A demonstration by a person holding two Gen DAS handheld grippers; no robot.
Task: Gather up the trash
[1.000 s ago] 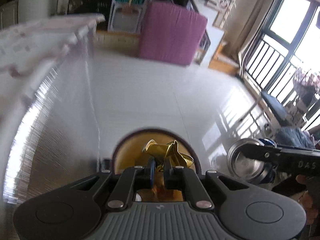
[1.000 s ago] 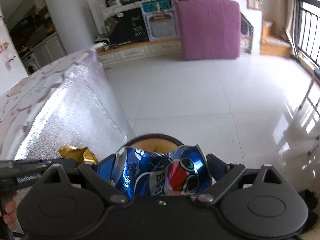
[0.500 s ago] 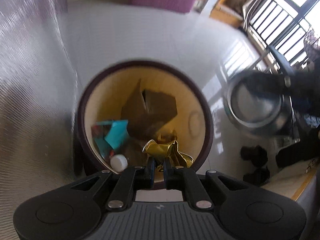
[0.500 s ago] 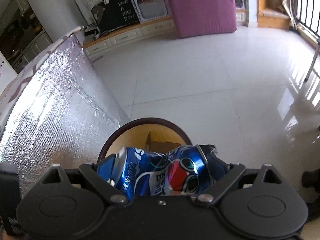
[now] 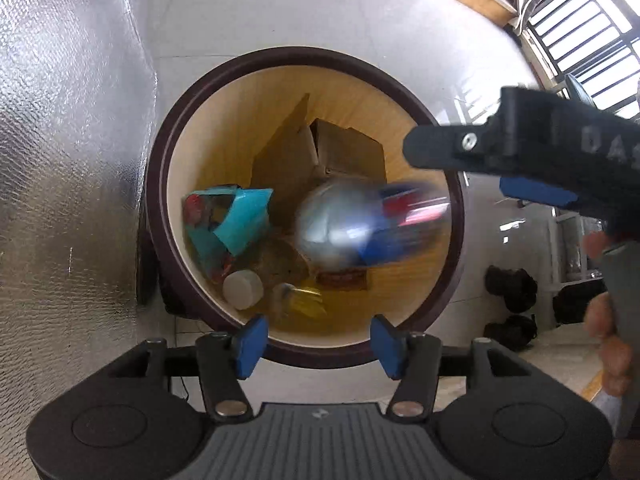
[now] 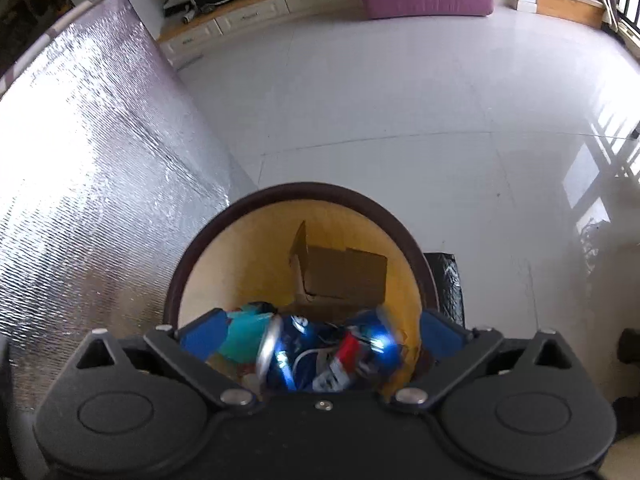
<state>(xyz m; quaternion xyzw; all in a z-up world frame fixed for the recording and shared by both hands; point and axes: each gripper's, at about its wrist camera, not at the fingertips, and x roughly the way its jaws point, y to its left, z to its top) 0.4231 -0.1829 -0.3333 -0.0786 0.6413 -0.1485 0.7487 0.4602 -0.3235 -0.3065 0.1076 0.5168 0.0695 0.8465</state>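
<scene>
Dropping: trash leaves both sets of tongs at once, straight above the round bin (image 5: 154, 184).
Left tongs: the left gripper (image 5: 314, 344) has just been opening; its blue pads stand about half apart with nothing between them.
Gold wrapper: a blurred crumpled gold wrapper (image 5: 300, 300) lies just ahead of and below the left tongs, inside the bin near its closest wall.
Right tongs: the right gripper (image 6: 320, 334) has just been opening to its widest; its pads stand clear of the can on either side.
Can: the crushed blue cola can (image 6: 332, 356), streaked with motion blur, sits between and below the right tongs, long axis crosswise from pad to pad, silver end toward the left tongs; it looks to be falling free.
Nearer hand: the right one, directly over the can.
Bin contents: a brown cardboard box (image 5: 348, 152) at the far side, a teal and red packet (image 5: 228, 224) toward the left tongs' left, a white cap (image 5: 242, 290) beside the wrapper.
Surroundings: silver foil sheet (image 5: 68, 160) hanging left of the bin, glossy white floor (image 6: 400, 100) beyond.
Next, likely: lift both tongs away and seek more litter.
</scene>
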